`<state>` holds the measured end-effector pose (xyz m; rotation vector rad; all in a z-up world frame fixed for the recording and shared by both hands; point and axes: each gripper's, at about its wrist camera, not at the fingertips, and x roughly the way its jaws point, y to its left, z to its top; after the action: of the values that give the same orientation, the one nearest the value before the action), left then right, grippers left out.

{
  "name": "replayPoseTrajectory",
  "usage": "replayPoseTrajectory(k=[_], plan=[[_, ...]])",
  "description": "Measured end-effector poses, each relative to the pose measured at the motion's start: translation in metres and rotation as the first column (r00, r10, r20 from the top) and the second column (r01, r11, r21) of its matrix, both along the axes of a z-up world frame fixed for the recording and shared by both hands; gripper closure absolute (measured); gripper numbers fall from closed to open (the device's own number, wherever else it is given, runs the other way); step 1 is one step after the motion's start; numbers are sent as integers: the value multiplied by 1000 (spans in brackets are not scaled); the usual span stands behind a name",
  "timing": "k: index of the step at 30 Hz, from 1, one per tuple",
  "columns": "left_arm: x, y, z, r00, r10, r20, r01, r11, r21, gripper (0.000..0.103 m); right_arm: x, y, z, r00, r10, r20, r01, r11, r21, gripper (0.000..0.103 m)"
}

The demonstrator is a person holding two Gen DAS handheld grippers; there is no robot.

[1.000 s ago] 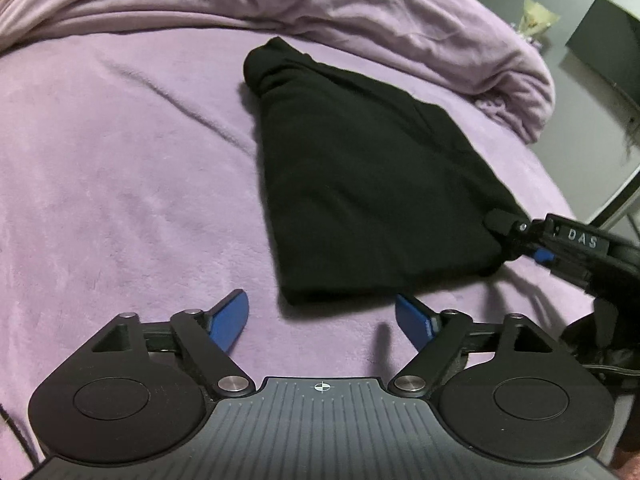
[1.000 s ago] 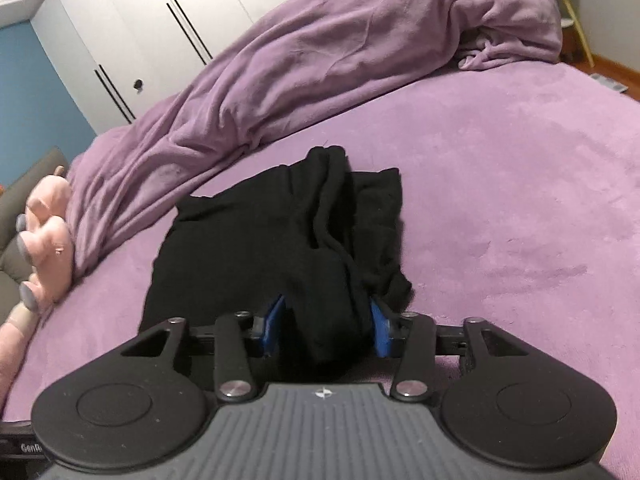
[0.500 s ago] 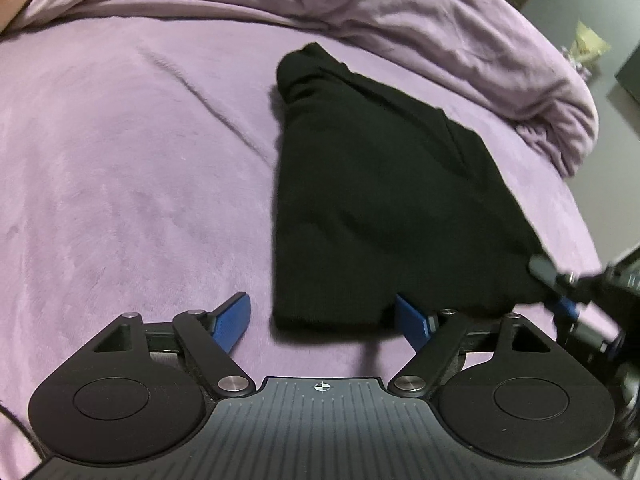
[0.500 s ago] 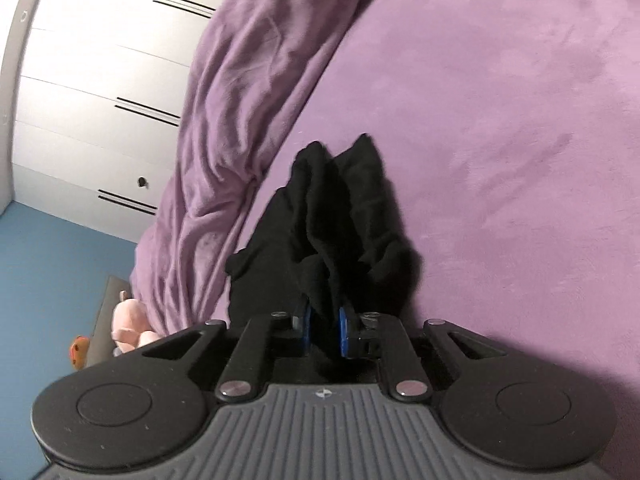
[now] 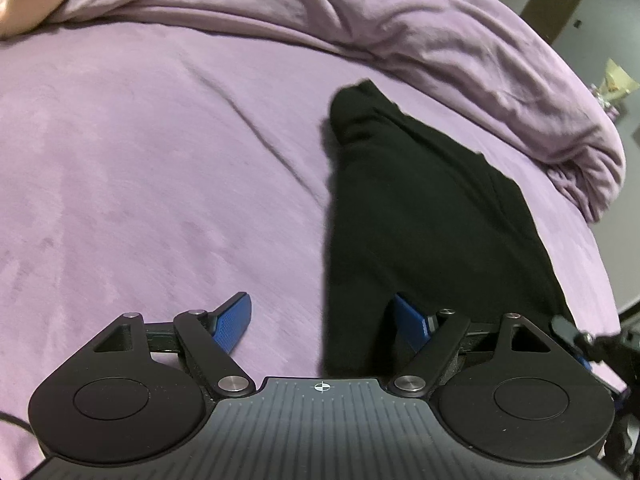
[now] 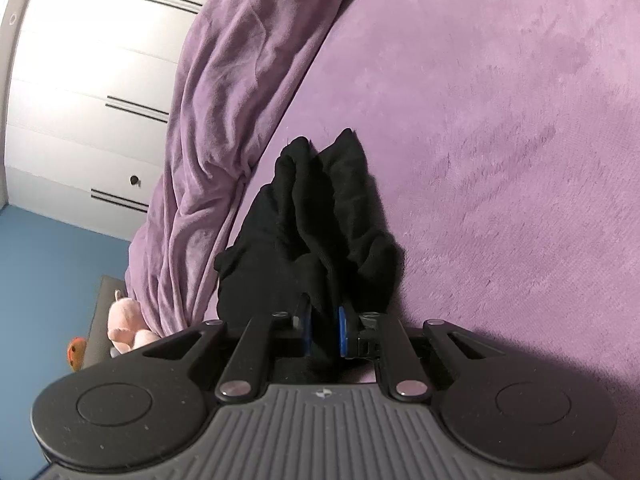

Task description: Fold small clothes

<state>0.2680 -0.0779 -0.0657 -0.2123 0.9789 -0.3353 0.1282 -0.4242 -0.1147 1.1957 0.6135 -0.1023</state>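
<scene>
The right gripper (image 6: pixel 323 330) has clamped and raised a corner of the black garment (image 5: pixel 420 216). The left gripper (image 5: pixel 320 320), fingers spread, has advanced until the garment's near edge lies between them.

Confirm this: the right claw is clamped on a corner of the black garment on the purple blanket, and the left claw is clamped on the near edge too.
Not quite. The left claw is open: in the left wrist view its blue fingers stand wide apart, the garment's near edge merely lying between them. The rest holds: the right claw is shut on the black garment, which lies on the purple blanket.
</scene>
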Motion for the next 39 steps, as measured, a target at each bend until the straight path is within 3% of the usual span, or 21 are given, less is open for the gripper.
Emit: replayPoseTrajectory(k=[3, 5, 6, 7, 8, 10, 13, 16, 22, 24, 26, 27, 29, 31, 33, 37, 39], plan=[[7, 14, 4, 999, 33, 12, -33, 999, 11, 21, 6, -1, 6, 996, 35, -87, -46, 992, -122, 90], [14, 27, 6, 999, 34, 24, -33, 999, -18, 20, 6, -1, 16, 992, 49, -119, -78, 965, -251, 72], [17, 31, 7, 999, 25, 24, -24, 998, -52, 19, 5, -1, 23, 991, 35, -132, -75, 946, -316, 68], [23, 34, 6, 1000, 4, 14, -3, 995, -99, 19, 4, -3, 30, 993, 17, -121, -60, 929, -365, 57], [29, 35, 4, 1000, -19, -6, 18, 989, -146, 18, 3, -7, 33, 995, 14, -96, -49, 927, -372, 42], [44, 34, -3, 995, -79, -61, 60, 964, -260, 18, 8, -20, 34, 999, 22, -40, -32, 956, -290, 31], [61, 23, -14, 989, -102, -107, 66, 954, -294, 18, 33, -34, 22, 996, 90, -25, -93, 979, -183, 31], [75, 10, -22, 985, -132, -112, 94, 951, -294, 18, 59, -39, 12, 989, 115, -93, -132, 971, -200, 30], [99, -3, -39, 980, -120, -156, 44, 906, -421, 22, 86, -49, -7, 989, 143, 35, -143, 990, -14, 34], [102, -7, -40, 981, -112, -158, 36, 906, -422, 37, 97, -41, -11, 988, 153, 32, -153, 988, -8, 50], [103, -8, -40, 978, -111, -176, 31, 914, -405, 61, 105, -32, -13, 987, 159, 1, -159, 987, -37, 75], [102, -8, -40, 978, -117, -175, 37, 914, -404, 67, 107, -27, -14, 988, 156, -12, -156, 986, -50, 76], [100, -5, -34, 977, -140, -163, 59, 906, -419, 74, 105, -20, -13, 991, 134, -19, -135, 989, -58, 80], [97, 2, -22, 976, -146, -161, 55, 882, -468, 75, 104, -14, -7, 992, 124, -7, -124, 991, -44, 81], [92, 7, -5, 975, -165, -151, 72, 870, -488, 76, 98, -8, -1, 991, 125, 39, -126, 991, 31, 81], [62, 36, 35, 977, -188, -98, 122, 877, -464, 75, 88, 24, 12, 980, 194, 41, -197, 974, 113, 82], [44, 57, 47, 980, -182, -79, 133, 898, -419, 75, 79, 46, 11, 973, 230, 19, -230, 958, 170, 82]])
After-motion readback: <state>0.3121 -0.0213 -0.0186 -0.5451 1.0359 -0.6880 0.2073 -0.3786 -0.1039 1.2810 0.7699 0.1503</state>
